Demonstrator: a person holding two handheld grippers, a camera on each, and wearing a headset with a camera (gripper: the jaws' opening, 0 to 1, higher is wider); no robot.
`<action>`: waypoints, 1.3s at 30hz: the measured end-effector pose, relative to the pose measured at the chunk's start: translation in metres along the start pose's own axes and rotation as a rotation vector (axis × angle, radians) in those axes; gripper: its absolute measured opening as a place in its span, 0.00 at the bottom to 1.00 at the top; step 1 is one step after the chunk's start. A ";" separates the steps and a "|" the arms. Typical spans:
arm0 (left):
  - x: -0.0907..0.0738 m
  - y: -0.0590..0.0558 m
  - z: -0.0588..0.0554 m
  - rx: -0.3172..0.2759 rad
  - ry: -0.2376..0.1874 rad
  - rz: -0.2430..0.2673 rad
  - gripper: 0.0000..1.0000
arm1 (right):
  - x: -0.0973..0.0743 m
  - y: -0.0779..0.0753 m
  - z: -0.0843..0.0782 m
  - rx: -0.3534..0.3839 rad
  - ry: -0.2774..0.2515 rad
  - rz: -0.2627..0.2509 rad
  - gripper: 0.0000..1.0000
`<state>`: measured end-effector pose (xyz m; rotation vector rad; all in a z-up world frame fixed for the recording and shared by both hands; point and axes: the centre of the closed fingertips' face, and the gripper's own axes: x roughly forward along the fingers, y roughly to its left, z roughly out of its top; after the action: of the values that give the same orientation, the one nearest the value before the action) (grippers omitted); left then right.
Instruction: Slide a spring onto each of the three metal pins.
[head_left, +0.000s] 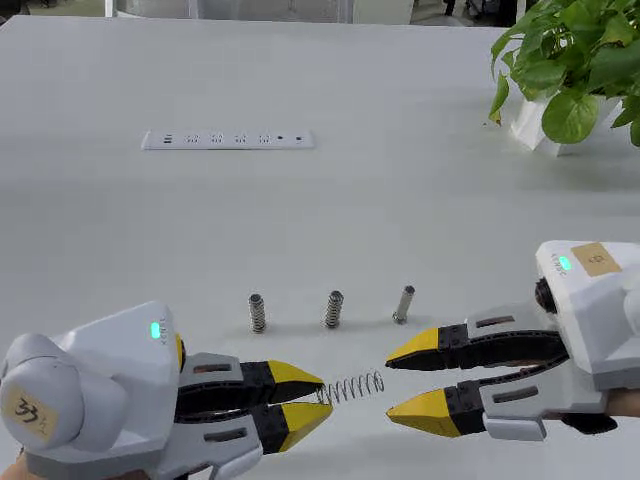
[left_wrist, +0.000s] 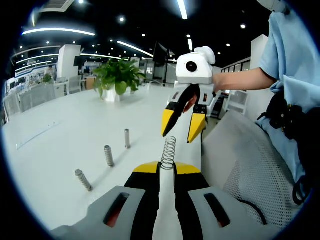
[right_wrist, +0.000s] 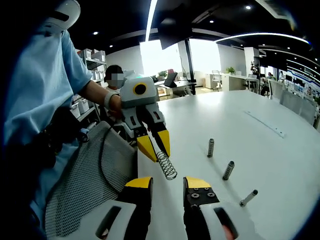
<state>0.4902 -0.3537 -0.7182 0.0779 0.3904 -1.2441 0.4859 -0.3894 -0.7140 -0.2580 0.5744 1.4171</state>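
Last spring in hand, one pin to go.
My left hand-held gripper (head_left: 312, 394) is pinched on one end of the spring (head_left: 350, 387), just above the bench (head_left: 420, 200). My right hand-held gripper (head_left: 392, 385) gapes wide at its free end. Beyond, two pins (head_left: 257, 313) carry springs and the bare pin (head_left: 404, 303) leans. I'd steady the free end, line the bore up with the pin, then slide.

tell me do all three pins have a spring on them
No, in the head view the right pin is bare; the left pin and middle pin carry springs, and the left gripper holds the third spring.
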 end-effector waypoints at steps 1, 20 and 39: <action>0.000 -0.001 0.000 0.004 -0.002 -0.004 0.06 | 0.001 0.001 0.000 -0.001 0.003 0.007 0.20; 0.001 -0.005 0.001 0.001 -0.004 -0.033 0.06 | 0.006 0.003 -0.002 0.017 0.022 0.046 0.08; 0.006 -0.009 -0.006 -0.013 0.021 -0.051 0.06 | 0.006 0.006 0.001 0.005 0.039 0.043 0.07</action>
<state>0.4822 -0.3600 -0.7245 0.0704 0.4203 -1.2920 0.4803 -0.3827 -0.7156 -0.2708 0.6188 1.4543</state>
